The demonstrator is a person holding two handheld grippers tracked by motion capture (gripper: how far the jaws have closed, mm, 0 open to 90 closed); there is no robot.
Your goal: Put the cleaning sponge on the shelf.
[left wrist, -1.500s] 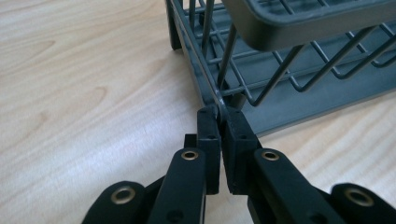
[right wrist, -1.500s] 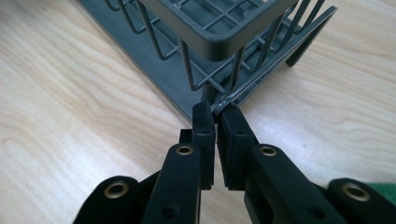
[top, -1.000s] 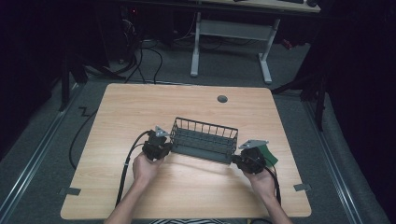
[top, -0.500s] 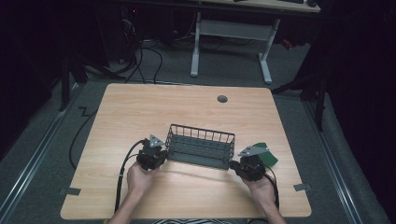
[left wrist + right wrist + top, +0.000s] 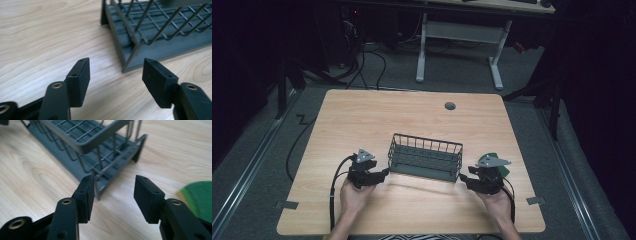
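The dark grey wire basket [image 5: 426,157] is sitting flat on the wooden table [image 5: 362,115], toward the near edge and roughly midway between the person's two hands, with nothing visible inside it. It is resting squarely on its solid base with its long sides running across the table, which is leaving one short end facing each gripper.

The left gripper [image 5: 384,172] is pointing at the basket's left end with its jaws having just been opening; in the left gripper view the two pads [image 5: 79,75] are standing well apart over bare wood, the basket's near corner [image 5: 130,53] lying just beyond them and nothing between them. The right gripper [image 5: 463,178] is mirroring it at the right end, its jaws also having just been opening; in the right gripper view the left pad [image 5: 87,195] is lying just beside the base's corner [image 5: 98,191], whether touching I cannot tell, and it is pinching nothing.

Judging from this, both hands are letting the basket go, or standing ready to take it by its ends. A green object [image 5: 198,198] is lying beside the right gripper.
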